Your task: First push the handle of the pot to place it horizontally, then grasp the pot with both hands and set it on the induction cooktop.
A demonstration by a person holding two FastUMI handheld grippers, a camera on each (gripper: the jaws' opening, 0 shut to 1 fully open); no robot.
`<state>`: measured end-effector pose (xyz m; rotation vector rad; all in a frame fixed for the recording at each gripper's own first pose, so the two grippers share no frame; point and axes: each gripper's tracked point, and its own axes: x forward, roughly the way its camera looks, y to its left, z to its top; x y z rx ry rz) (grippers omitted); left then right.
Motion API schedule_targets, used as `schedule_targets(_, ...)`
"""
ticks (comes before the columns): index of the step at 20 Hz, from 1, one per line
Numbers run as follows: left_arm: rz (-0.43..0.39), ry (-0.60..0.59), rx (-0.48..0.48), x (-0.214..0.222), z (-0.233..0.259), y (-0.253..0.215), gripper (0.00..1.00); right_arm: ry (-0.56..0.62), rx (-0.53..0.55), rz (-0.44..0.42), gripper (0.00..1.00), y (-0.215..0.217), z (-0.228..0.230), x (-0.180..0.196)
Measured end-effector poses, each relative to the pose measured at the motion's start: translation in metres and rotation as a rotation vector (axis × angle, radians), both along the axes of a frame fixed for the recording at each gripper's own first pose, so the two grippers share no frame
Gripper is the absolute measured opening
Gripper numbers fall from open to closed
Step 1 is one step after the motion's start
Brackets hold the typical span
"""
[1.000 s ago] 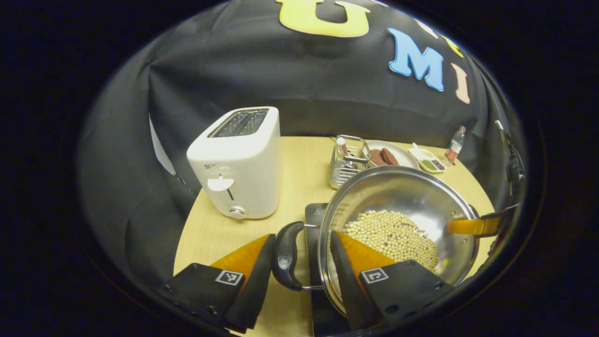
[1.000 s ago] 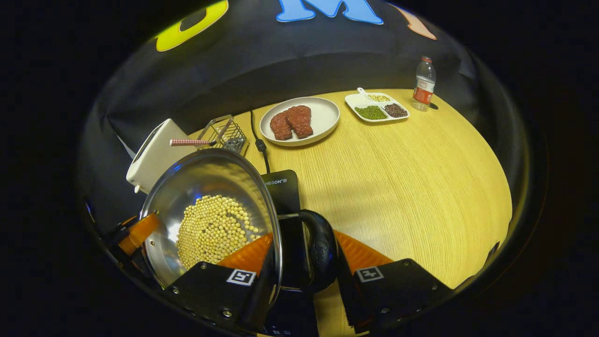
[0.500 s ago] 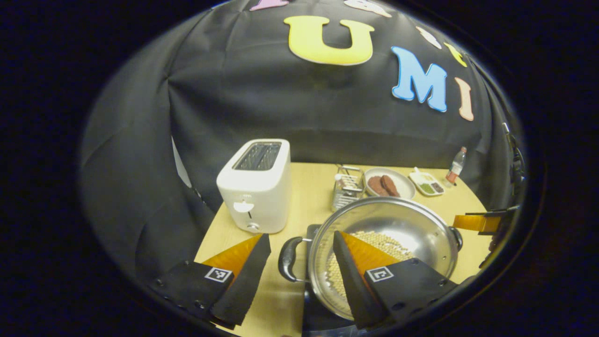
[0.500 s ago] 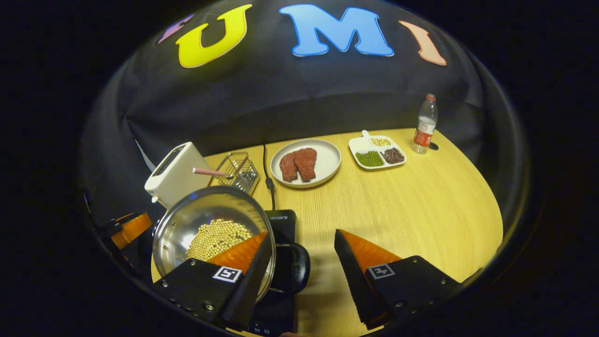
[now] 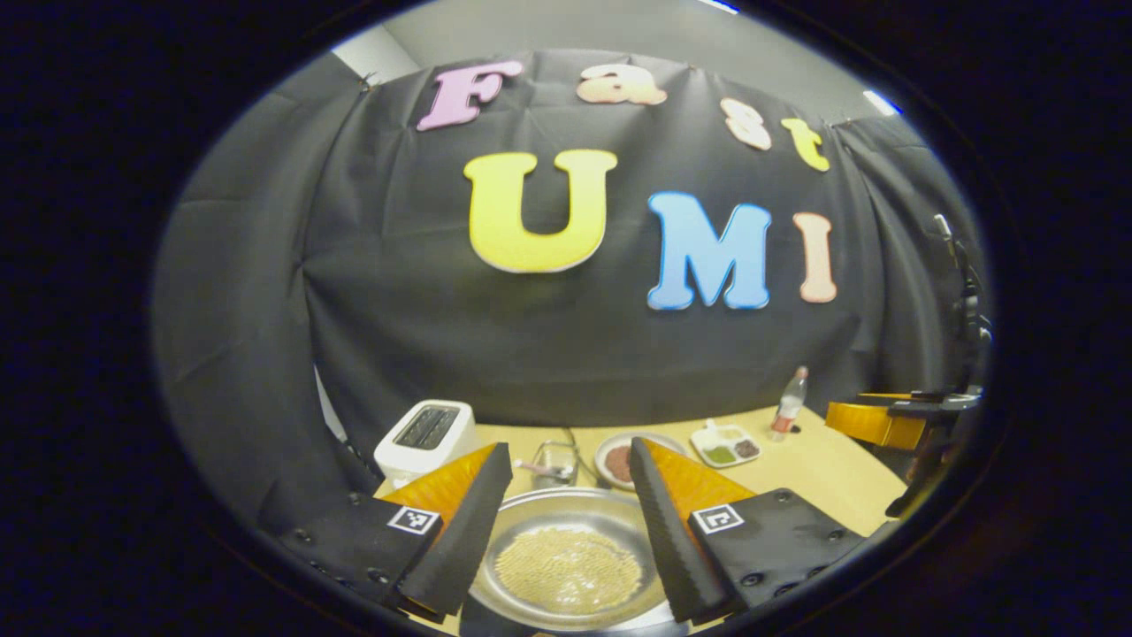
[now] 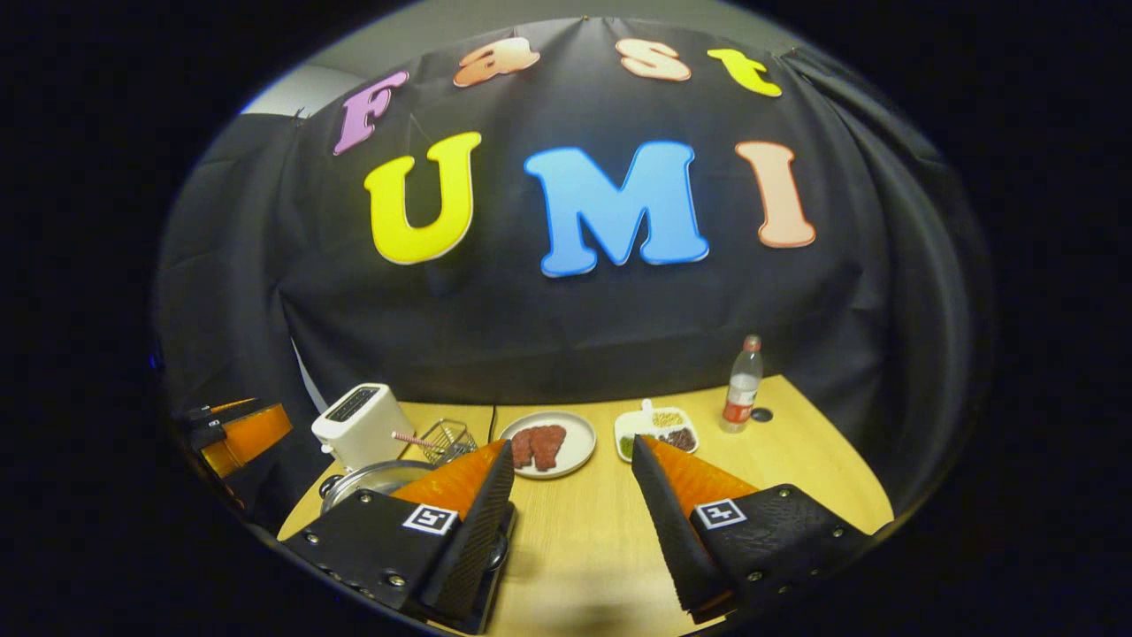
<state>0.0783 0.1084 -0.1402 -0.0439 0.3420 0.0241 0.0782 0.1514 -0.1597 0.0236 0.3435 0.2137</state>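
Note:
The steel pot point(image 5: 566, 566) holds pale round beans and sits low on the table, seen from above between my left gripper's fingers. A dark strip of the induction cooktop point(image 5: 485, 622) shows under its near edge. My left gripper point(image 5: 570, 451) hangs well above the pot, open, with nothing in it. In the right gripper view the pot point(image 6: 371, 478) shows at lower left, partly hidden by a finger. My right gripper point(image 6: 573, 445) is open and empty over bare table, to the right of the pot. Each gripper also appears at the edge of the other's view.
A white toaster point(image 6: 358, 425) stands at the back left with a wire rack point(image 6: 447, 438) beside it. Behind are a plate of meat point(image 6: 548, 442), a divided tray point(image 6: 659, 429) and a bottle point(image 6: 741, 385). The wooden table point(image 6: 796, 478) spreads out to the right.
Both grippers let go of the pot's handles, rose and pulled back, so the table now sits low in both views. The pot stays on the cooktop.

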Motion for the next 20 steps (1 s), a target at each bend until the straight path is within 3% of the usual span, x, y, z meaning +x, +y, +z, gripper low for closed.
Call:
schedule_targets(4, -0.001, -0.128, -0.023, -0.014, 0.069, -0.070, 0.88, -0.117, 0.008, -0.002, 0.82, -0.053, 0.075, -0.020)
schedule_targets(8, -0.016, -0.201, 0.006, -0.028, 0.108, -0.132, 0.89, -0.207, -0.020, -0.002, 0.82, -0.100, 0.118, -0.030)
schedule_targets(10, -0.026, -0.218, -0.010, -0.037, 0.122, -0.160, 0.95, -0.215, -0.035, 0.005, 0.90, -0.117, 0.123, -0.036)
schedule_targets(11, -0.017, -0.223, -0.008, -0.042, 0.127, -0.167, 0.98, -0.211, -0.027, 0.008, 0.98, -0.121, 0.121, -0.036)
schedule_targets(17, 0.034, -0.224, 0.006, -0.068, 0.132, -0.184, 1.00, -0.190, 0.054, -0.011, 0.97, -0.153, 0.123, -0.038)
schedule_targets(18, 0.037, -0.222, -0.001, -0.071, 0.132, -0.183, 1.00, -0.189, 0.053, -0.013, 0.90, -0.154, 0.124, -0.039)
schedule_targets(20, 0.032, -0.214, -0.015, -0.074, 0.131, -0.182, 1.00, -0.189, 0.038, -0.022, 0.90, -0.158, 0.129, -0.042)
